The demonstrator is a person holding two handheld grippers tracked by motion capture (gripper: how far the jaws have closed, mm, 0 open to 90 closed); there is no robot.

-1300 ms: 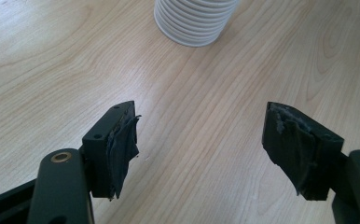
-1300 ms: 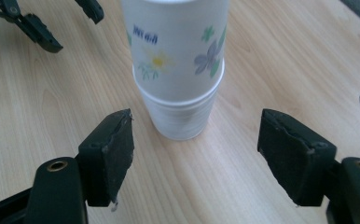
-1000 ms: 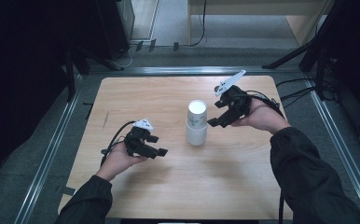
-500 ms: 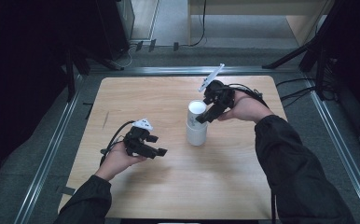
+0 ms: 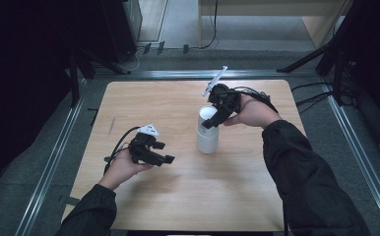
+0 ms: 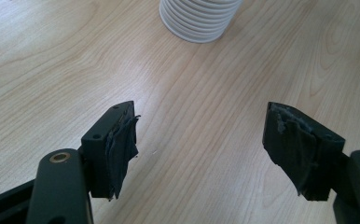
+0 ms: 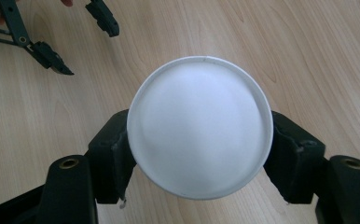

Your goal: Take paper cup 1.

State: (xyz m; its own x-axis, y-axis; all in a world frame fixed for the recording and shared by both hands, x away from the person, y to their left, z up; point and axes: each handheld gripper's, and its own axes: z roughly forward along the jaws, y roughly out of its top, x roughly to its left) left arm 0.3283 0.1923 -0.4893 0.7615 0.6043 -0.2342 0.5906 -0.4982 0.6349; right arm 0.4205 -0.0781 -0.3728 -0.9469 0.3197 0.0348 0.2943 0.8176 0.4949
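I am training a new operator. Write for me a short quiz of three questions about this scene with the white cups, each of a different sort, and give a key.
1. True or false: the right gripper has its jaws on both sides of the top cup of the stack of white cups.
2. Multiple choice: the left gripper is a) closed on the stack, b) open with nothing between its jaws, c) lying on the table.
3. Fill in: the stack stands ___ on the table.

Key
1. True; the jaws have just been closing around that cup's rim.
2. b
3. upright
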